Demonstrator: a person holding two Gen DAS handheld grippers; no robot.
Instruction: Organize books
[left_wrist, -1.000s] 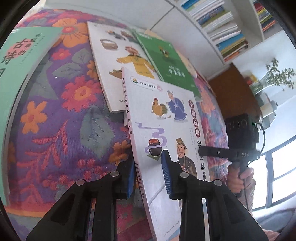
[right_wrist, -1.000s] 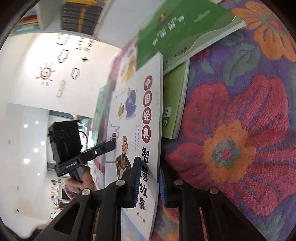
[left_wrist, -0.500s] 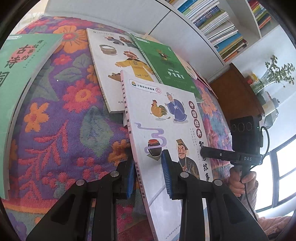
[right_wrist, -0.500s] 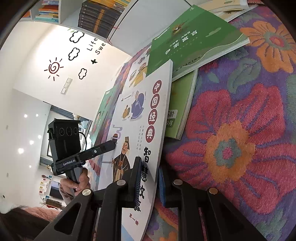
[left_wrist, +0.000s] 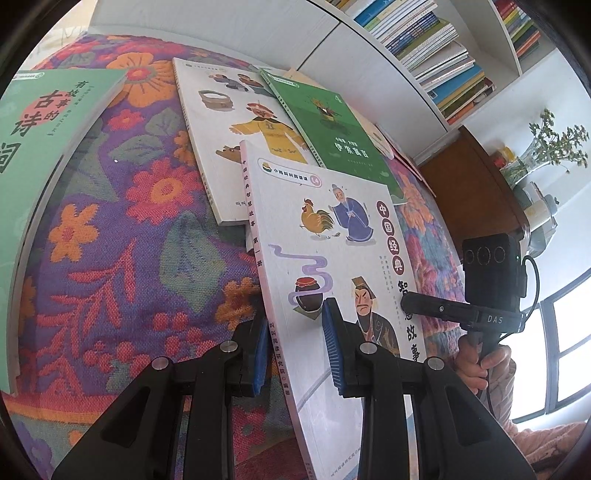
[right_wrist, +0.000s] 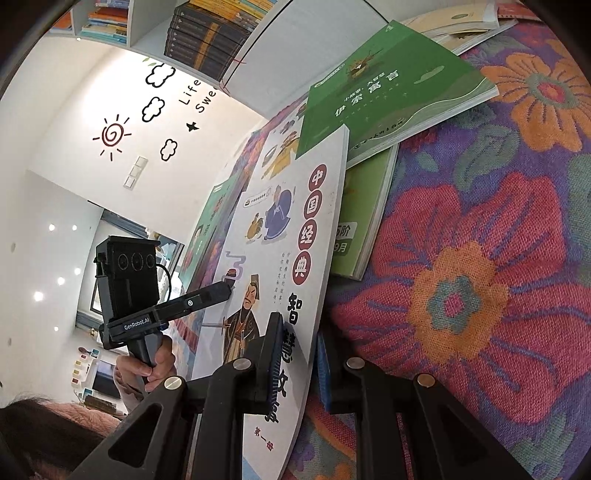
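A white picture book (left_wrist: 332, 236) with a rooster and a robed old man on its cover is held tilted over the floral cloth (left_wrist: 110, 240). My left gripper (left_wrist: 295, 332) is shut on its spine edge, blue pads on both sides. In the right wrist view the same book (right_wrist: 280, 236) stands on edge, and my right gripper (right_wrist: 299, 358) is shut on its other long edge. Each view shows the other gripper, held in a hand, at the far side of the book.
Lying on the cloth are a white book with a yellow-robed figure (left_wrist: 236, 122), a dark green book (left_wrist: 332, 125) overlapping it, a mint book (left_wrist: 44, 140) at the left and a light green book (right_wrist: 365, 206). Behind stand a white bookshelf (left_wrist: 436, 48) and a wooden cabinet (left_wrist: 472, 192).
The right wrist view has rolled a little, so more of the wall and shelf shows. Both grippers keep their hold on the white book. The left view is nearly unchanged.
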